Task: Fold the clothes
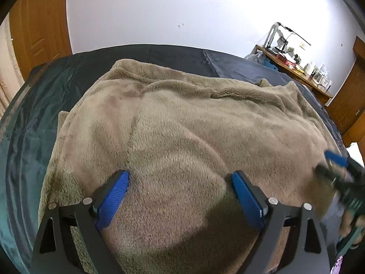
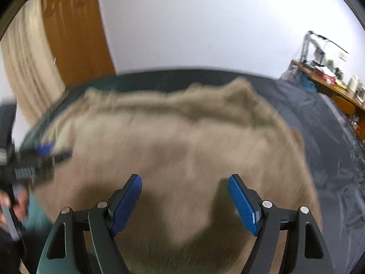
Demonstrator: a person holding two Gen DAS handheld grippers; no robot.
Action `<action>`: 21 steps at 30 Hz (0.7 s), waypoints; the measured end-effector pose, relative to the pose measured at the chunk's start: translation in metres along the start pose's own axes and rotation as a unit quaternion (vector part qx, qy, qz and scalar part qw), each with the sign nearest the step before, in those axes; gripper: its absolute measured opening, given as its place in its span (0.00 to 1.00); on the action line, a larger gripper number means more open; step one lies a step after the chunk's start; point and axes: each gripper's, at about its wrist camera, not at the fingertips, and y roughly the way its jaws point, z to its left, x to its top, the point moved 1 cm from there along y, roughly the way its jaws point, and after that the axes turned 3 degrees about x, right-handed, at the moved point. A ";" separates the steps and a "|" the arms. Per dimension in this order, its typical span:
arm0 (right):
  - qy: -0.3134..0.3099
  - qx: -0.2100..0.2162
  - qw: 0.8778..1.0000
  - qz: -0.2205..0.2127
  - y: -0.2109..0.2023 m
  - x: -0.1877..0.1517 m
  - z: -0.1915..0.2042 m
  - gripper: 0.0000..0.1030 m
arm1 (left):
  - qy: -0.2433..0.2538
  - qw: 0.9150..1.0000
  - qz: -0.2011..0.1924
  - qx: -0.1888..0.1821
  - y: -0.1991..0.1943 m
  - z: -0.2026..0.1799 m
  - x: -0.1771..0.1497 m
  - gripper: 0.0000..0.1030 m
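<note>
A: Through the left wrist, what do you hold?
B: Nothing; your left gripper (image 1: 180,180) has its jaws spread over the fleece garment (image 1: 182,118), lying rumpled on the bed (image 1: 27,123).
A: And the right wrist?
B: Your right gripper (image 2: 185,182) is likewise spread and empty, with the fleece under and ahead. Most folding is left.

Taupe fleece garment (image 1: 182,123) (plain), dark navy sheet (image 1: 239,65).

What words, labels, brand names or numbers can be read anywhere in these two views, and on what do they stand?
None can be read.
Fleece garment: no tag or print shows.
Grippers' blue pads: no markings.
Boxes and jars on the wooden desk: any print is too small to read.
Small plate on the wall: too small to read.
Right wrist view: motion-blurred throughout.
</note>
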 end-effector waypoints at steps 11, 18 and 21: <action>-0.022 -0.056 0.998 -0.007 0.017 -0.018 0.009 0.82 | 0.025 0.999 -0.033 -0.001 0.000 0.000 -0.012 0.97; -0.004 -0.045 0.999 -0.024 0.008 -0.020 0.007 0.82 | 0.027 0.999 -0.041 0.008 -0.001 -0.002 -0.015 0.97; 0.040 -0.016 0.999 -0.027 -0.014 -0.022 -0.003 0.82 | 0.026 0.999 -0.041 0.009 -0.002 -0.003 -0.015 0.97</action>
